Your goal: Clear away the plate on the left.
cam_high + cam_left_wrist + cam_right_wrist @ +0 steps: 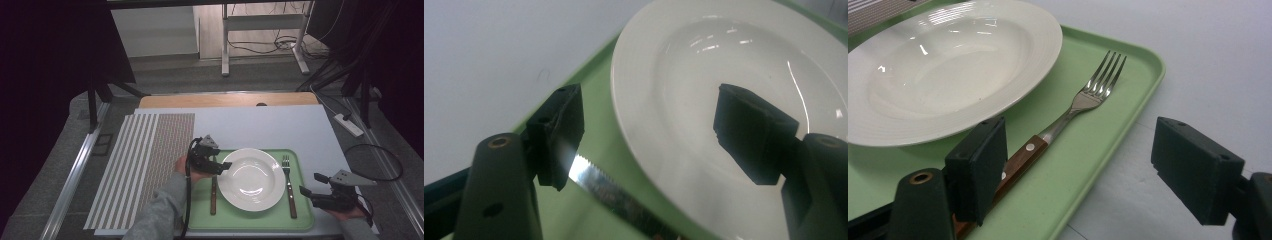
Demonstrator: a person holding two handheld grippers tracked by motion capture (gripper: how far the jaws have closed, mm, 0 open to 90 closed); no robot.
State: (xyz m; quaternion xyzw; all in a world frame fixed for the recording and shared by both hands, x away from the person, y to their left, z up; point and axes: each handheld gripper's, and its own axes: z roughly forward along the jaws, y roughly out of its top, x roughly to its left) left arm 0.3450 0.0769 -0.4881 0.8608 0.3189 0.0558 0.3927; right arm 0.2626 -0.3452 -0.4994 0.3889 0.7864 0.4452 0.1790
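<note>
A white deep plate (250,178) (724,50) (948,65) sits in the middle of a green tray (250,221) (599,100) (1108,135). A wooden-handled knife (213,192) with a serrated blade (609,192) lies left of the plate. On the plate's right lies a matching fork (288,185) (1088,95). My left gripper (222,166) (656,135) is open just above the plate's left rim, one jaw over the knife blade and the other over the plate's bowl. My right gripper (310,183) (1088,165) is open and straddles the tray's right edge near the fork handle, holding nothing.
A striped placemat (140,165) lies flat left of the tray on the pale table cover (260,125). Bare cover extends behind and right of the tray. On the floor beyond the table are a power strip (349,125), cables and a desk frame (225,45).
</note>
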